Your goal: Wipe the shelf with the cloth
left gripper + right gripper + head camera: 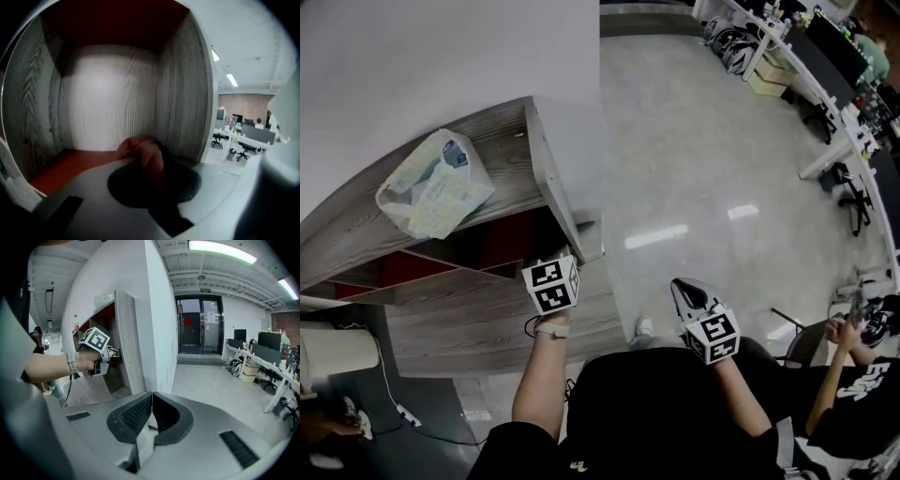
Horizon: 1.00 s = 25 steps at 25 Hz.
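Observation:
The shelf (546, 169) is a grey wood-grain unit with red inner panels. My left gripper (553, 284) reaches into its right-hand compartment at the side panel. In the left gripper view the jaws (146, 165) are shut on a reddish-brown cloth (139, 150), bunched just above the compartment's red floor (70, 161) near the right wall (185, 93). My right gripper (686, 298) hangs apart over the shiny floor to the right. Its jaws (150, 412) are shut with nothing between them. The right gripper view also shows my left gripper (96, 354) at the shelf (124, 343).
A crumpled plastic bag (434, 185) lies on top of the shelf. A white cylinder (337, 352) and a cable (398, 408) sit low at the left. A seated person (853, 384) is at the lower right. Desks (825, 66) and chairs line the far right.

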Available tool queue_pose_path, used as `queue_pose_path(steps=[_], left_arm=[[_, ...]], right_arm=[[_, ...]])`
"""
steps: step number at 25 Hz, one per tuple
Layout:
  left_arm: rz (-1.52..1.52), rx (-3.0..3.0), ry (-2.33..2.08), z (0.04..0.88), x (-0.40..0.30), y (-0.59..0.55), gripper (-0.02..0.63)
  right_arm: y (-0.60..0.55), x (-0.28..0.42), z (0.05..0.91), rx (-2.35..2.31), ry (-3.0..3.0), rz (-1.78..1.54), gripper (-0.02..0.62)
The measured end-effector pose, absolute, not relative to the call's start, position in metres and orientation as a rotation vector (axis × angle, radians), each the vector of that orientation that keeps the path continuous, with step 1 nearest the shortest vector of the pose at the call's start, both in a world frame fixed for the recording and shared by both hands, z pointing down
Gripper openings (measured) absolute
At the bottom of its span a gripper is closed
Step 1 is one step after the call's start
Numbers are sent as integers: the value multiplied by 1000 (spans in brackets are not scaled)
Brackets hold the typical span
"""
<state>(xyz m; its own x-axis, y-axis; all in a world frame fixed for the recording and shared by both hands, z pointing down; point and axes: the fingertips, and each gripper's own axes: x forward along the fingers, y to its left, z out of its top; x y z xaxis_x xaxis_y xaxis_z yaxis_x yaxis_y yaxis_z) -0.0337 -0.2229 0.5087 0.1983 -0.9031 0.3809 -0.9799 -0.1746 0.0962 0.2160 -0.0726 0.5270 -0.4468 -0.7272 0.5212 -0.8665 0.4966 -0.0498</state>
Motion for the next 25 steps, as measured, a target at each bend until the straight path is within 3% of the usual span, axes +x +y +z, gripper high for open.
queue_pose_path(steps=[8,15,25], left_arm=[[-269,2023,-1459,493,-33,-218,60],[-538,1923,-1278,482,-34,-216,60],[-841,2005,-1131,378,-32,-198,60]], right_arm=[[-70,211,526,1307,-2322,438,-3],[-69,207,523,1298,-2326,416,-3],[-75,194,523,1264,-2352,409,-3]])
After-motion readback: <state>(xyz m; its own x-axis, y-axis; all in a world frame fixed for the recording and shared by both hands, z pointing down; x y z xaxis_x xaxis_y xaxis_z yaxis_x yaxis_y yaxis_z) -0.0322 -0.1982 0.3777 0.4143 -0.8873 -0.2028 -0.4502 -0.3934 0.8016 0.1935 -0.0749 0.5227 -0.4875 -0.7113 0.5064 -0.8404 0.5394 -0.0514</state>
